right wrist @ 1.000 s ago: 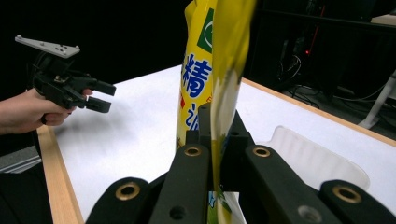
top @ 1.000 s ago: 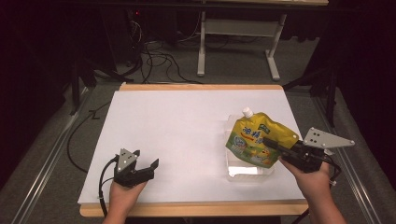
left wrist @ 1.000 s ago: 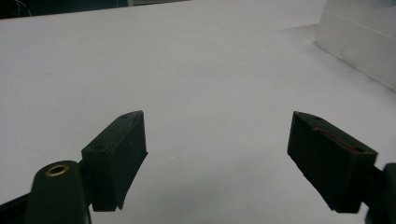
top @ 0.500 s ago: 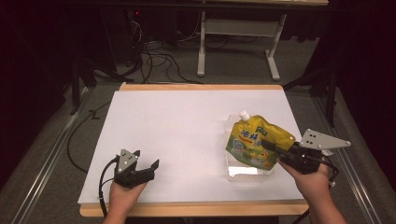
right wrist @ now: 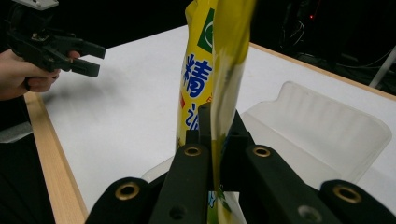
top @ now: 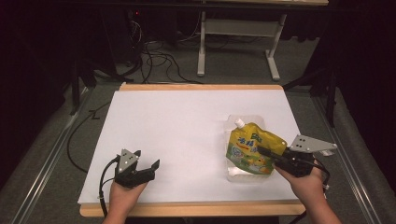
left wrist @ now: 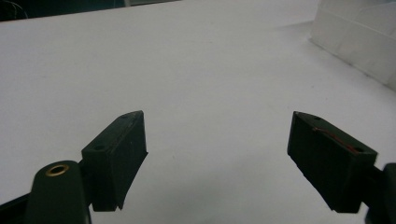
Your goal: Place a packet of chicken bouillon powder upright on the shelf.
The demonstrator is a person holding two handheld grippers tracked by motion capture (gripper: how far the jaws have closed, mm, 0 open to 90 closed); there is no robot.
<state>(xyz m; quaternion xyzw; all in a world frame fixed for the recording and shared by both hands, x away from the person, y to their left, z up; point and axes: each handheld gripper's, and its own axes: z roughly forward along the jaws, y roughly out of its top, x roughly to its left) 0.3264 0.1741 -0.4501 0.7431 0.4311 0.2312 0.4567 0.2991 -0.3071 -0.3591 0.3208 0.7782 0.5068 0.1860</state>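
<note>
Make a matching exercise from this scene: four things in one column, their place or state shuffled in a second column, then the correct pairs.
Things
1. left gripper
2. right gripper
3. yellow pouch
4. clear tray

States
A. lies on the white table, under the pouch
B. open, holding nothing
C. held above the tray, white cap on top
D. shut on the pouch's edge

Pairs: 1-B, 2-D, 3-C, 4-A

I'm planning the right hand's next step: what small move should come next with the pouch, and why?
Probably lower it a little further. The right gripper is shut on the edge of the yellow pouch, which hangs over the clear tray, seemingly not yet resting in it. The left gripper waits open, apart.
</note>
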